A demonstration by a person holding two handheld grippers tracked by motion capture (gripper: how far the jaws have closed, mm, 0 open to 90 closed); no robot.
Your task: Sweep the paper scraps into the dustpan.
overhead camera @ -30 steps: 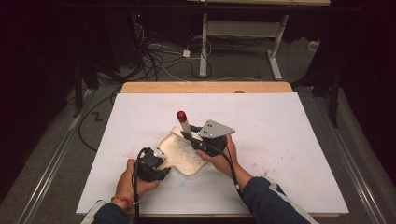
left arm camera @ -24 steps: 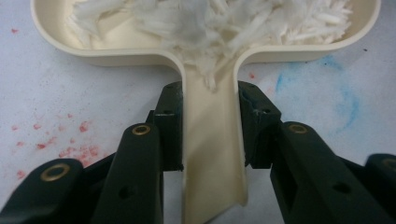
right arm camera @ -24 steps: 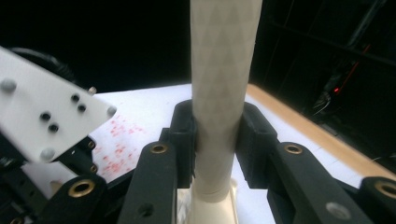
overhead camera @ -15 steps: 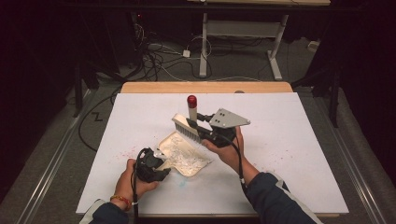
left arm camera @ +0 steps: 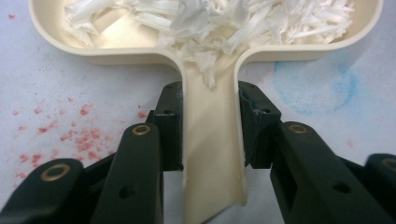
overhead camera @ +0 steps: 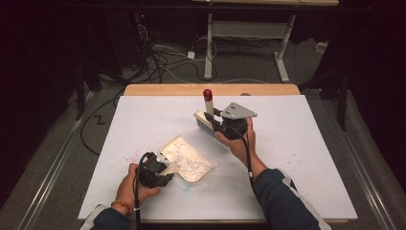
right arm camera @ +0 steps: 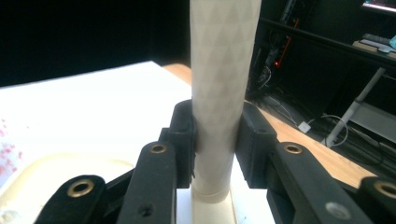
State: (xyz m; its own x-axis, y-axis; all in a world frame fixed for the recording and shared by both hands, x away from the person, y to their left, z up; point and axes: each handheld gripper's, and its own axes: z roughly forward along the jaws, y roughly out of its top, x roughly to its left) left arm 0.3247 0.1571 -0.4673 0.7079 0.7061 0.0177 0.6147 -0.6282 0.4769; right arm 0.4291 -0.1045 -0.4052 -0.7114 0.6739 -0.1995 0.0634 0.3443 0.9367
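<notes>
A cream dustpan [overhead camera: 191, 163] lies on the white table sheet with a heap of white paper shreds [left arm camera: 210, 18] in it. My left gripper [overhead camera: 160, 167] is shut on the dustpan's handle [left arm camera: 210, 140], one pad on each side. My right gripper [overhead camera: 218, 125] is shut on the white handle of a small brush [overhead camera: 207, 117], whose handle ends in a red tip. The brush hangs above the table, behind and to the right of the dustpan, bristles down. In the right gripper view the brush handle [right arm camera: 224, 70] stands upright between the jaws, with the dustpan's rim [right arm camera: 56, 172] at lower left.
Red specks [left arm camera: 79, 140] and a pale blue stain [left arm camera: 317, 88] mark the white sheet [overhead camera: 311, 158]. A strip of wooden tabletop [overhead camera: 167, 89] shows along the far edge. Cables and desk legs [overhead camera: 209, 48] stand on the dark floor beyond.
My right gripper has lifted the brush off the dustpan and carried it up and to the right, away from the shreds. The left gripper and dustpan have stayed put.
</notes>
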